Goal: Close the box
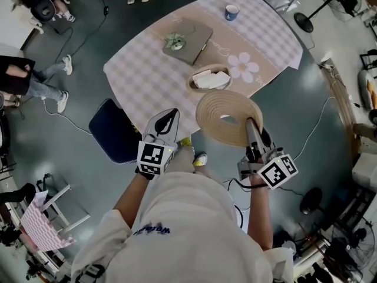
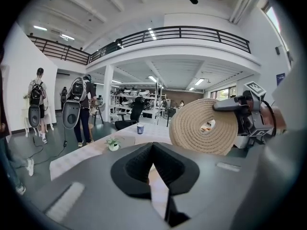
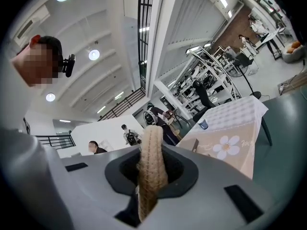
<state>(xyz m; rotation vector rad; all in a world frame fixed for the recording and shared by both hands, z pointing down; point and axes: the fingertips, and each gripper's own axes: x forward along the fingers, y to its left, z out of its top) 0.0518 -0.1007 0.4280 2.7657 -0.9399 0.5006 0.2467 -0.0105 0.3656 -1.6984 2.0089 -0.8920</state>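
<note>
Seen from the head view, the chair (image 1: 112, 135) stands at the table's (image 1: 141, 69) 7 o'clock, tucked against the edge, with bare floor (image 1: 82, 52) running to 9 o'clock where a seated person's legs (image 1: 50, 81) reach in. The left gripper (image 1: 169, 114) sits just off the near table edge, jaws pressed together on nothing, aimed toward 12. Ahead of it the cloth is bare up to the box (image 1: 209, 68), which stands open near the table's 5 o'clock edge, white stuff inside. A grey case (image 1: 197, 37) with a small plant lies at the box's 11 o'clock; a cup (image 1: 232, 12) stands far off at 1. The lid (image 1: 215, 108) hangs at the box's 5 o'clock, overlapping the table edge, apart from the box. The right gripper (image 1: 252, 125) pinches the lid's rim at its 4 o'clock. A cable (image 1: 321, 119) trails on the floor at 3
</note>
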